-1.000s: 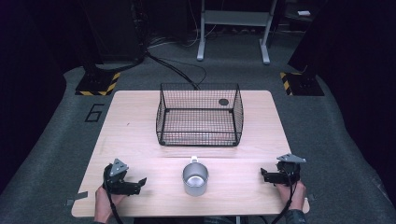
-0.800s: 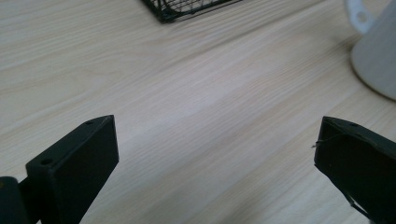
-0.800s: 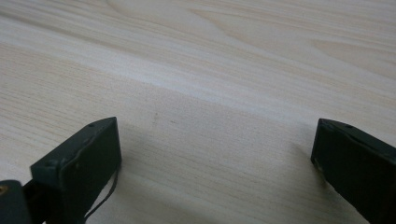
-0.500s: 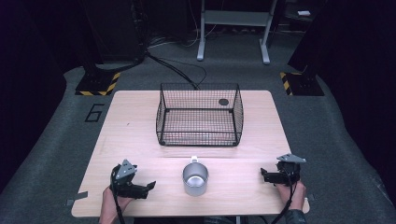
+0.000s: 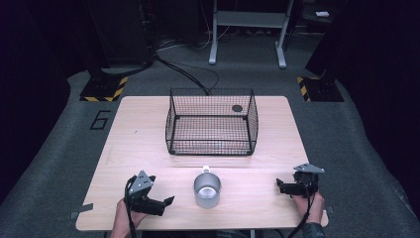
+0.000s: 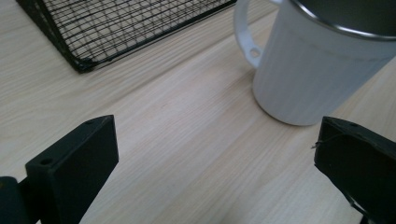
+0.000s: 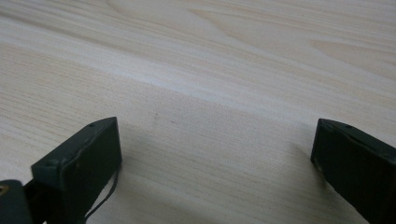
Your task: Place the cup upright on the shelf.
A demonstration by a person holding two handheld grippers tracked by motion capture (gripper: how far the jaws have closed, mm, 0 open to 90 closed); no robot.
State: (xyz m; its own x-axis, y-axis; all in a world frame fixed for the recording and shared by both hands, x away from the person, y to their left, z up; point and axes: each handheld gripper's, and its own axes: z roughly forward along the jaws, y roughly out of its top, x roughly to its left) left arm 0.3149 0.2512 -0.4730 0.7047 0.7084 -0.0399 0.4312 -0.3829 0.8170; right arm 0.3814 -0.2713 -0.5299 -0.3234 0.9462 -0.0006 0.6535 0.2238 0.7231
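nearing mug [image 5: 207, 189] | left gripper [image 5: 168, 201] gaping, empty, mug just right of it | right gripper [image 5: 280, 186] gaping, empty, farther

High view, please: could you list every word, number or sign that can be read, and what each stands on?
"6": dark numeral on the grey floor, left of the table.
Yellow-and-black hazard stripes on two floor bases, without words.
No writing is visible on the mug or basket.
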